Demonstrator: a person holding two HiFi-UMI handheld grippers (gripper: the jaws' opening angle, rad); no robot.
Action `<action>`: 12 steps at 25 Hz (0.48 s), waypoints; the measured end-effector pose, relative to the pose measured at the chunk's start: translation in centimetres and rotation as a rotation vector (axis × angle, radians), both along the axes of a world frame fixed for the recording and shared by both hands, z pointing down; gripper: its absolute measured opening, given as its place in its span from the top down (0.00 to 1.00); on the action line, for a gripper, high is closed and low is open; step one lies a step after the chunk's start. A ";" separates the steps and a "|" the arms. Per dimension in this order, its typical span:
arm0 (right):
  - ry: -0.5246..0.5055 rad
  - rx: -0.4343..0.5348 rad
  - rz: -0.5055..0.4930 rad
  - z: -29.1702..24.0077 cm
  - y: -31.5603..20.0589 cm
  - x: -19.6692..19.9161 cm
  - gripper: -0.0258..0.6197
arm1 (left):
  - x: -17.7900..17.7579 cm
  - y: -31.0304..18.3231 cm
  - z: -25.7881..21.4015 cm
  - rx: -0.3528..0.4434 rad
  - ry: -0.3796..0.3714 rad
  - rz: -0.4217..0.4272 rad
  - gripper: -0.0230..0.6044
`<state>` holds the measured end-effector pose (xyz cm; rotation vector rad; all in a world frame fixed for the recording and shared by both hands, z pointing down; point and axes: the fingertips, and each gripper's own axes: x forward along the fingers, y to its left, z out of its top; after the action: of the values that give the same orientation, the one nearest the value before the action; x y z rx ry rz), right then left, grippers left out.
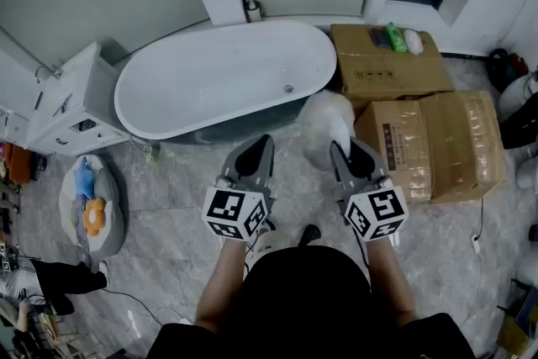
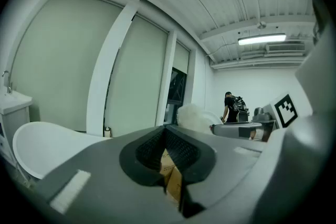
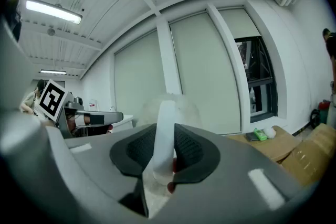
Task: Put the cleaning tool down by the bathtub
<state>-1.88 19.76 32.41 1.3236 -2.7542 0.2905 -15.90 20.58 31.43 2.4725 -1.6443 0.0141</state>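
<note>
A white oval bathtub (image 1: 210, 80) stands on the tiled floor ahead of me, and its rim also shows in the left gripper view (image 2: 42, 144). My right gripper (image 1: 340, 149) is shut on the white handle (image 3: 164, 134) of the cleaning tool. The tool's fluffy white head (image 1: 324, 118) hangs just off the tub's right end, above the floor. My left gripper (image 1: 262, 143) is shut and holds nothing. It hovers near the tub's front side. From the left gripper view the fluffy head (image 2: 195, 115) appears off to the right.
Cardboard boxes (image 1: 387, 67) (image 1: 445, 143) stand right of the tub, with a green bottle (image 1: 395, 38) on the far one. At the tub's left is a white cabinet (image 1: 71, 101). A cushion with toys (image 1: 91, 210) lies at the front left. My feet (image 1: 282, 240) are below the grippers.
</note>
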 end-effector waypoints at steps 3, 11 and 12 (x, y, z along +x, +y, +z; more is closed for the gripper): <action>0.023 0.019 0.006 -0.7 1.4 -0.7 0.81 | -0.1 1.0 -0.5 0.003 0.004 0.011 0.97; 0.038 0.037 0.034 -1.7 2.7 -0.9 0.81 | 0.1 2.1 -1.2 0.003 -0.004 0.039 0.97; 0.044 0.036 0.037 -1.6 2.8 -0.8 0.81 | 0.4 2.2 -1.1 0.002 -0.005 0.044 0.97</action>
<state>-2.71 22.58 30.83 1.3738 -2.7139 0.2123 -15.51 22.82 30.31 2.5114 -1.5930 0.0244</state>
